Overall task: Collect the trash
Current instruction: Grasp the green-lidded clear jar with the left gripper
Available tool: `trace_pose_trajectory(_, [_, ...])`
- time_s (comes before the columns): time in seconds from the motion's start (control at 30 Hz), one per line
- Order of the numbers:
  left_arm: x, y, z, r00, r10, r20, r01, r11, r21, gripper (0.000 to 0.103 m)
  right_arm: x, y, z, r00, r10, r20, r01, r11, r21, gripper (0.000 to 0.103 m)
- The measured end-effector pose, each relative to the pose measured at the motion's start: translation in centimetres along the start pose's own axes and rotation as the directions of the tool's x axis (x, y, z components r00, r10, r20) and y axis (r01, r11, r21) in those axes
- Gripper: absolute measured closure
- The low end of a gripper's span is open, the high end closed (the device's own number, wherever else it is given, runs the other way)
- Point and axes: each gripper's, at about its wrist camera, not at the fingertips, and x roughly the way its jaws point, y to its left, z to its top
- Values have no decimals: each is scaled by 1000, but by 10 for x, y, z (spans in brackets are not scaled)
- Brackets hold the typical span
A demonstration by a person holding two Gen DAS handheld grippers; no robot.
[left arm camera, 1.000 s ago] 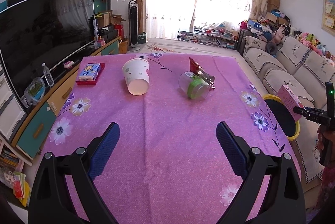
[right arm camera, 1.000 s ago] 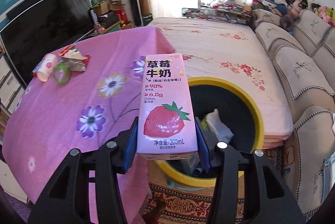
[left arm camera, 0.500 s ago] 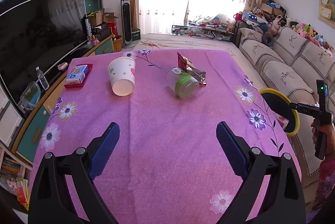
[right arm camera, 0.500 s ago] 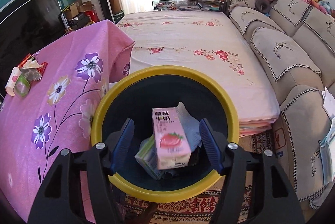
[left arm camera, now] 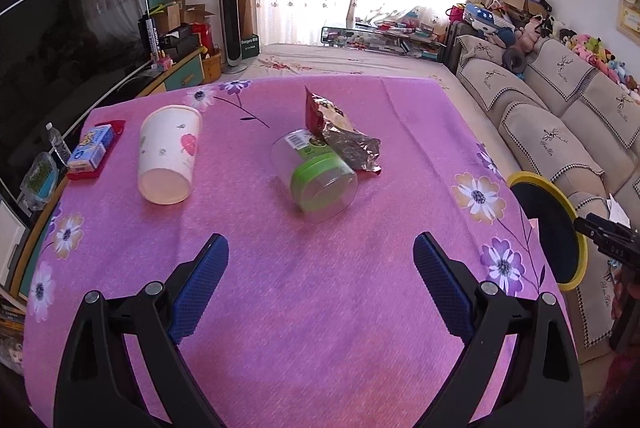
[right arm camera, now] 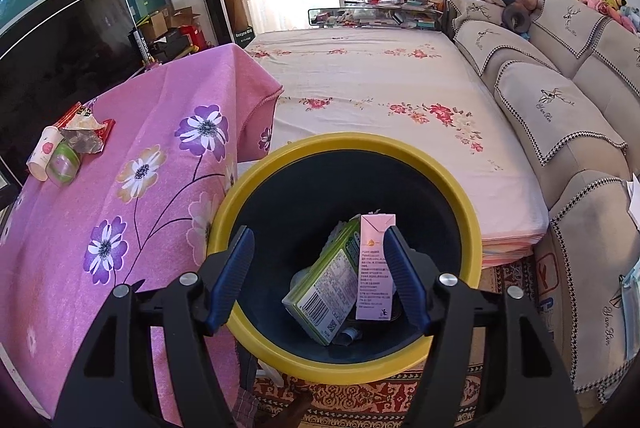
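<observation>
While hovering over yellow-rimmed bin (right arm camera: 472, 224), right gripper (right arm camera: 320, 268) spread wide, holding nothing; pink carton (right arm camera: 374, 268) inside w/ green box (right arm camera: 324, 288). Left gripper (left arm camera: 320, 276) open too, above table (left arm camera: 320, 328); paper cup (left arm camera: 168, 155), clear jar (left arm camera: 316, 179), foil wrapper (left arm camera: 344, 131) lying there.

**Little legible print in either view**

In the left wrist view, the black right gripper (left arm camera: 608, 238) at the right edge carries small pale letters that look like "DAS". In the right wrist view, at lower right, the sofa cover (right arm camera: 610, 324) bears cursive embroidery, roughly "Yan Ban". Print and barcode on the green carton (right arm camera: 324, 288) and pink carton (right arm camera: 374, 268) are too small to read.
</observation>
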Motion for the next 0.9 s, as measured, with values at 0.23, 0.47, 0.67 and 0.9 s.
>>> trace_pose_trajectory(0.23, [59, -13, 27, 999, 16, -47, -19, 998, -61, 11, 4, -4, -2, 1000, 14, -6, -14, 1000, 16, 39])
trace_pose_trajectory(0.47, [95, 1, 40, 993, 98, -58, -104, 989, -107, 11, 10, -5, 0, 999, 32, -13, -32, 999, 16, 39])
trace_pose_trajectory(0.67, [91, 29, 42, 988, 148, -37, -152, 981, -123, 9, 15, -4, 0, 999, 50, -17, -49, 999, 20, 39])
trace_pose_trajectory(0.9, [97, 47, 43, 990, 126, -63, -134, 981, -142, 9, 18, 2, 3, 998, 67, -20, -67, 998, 8, 39])
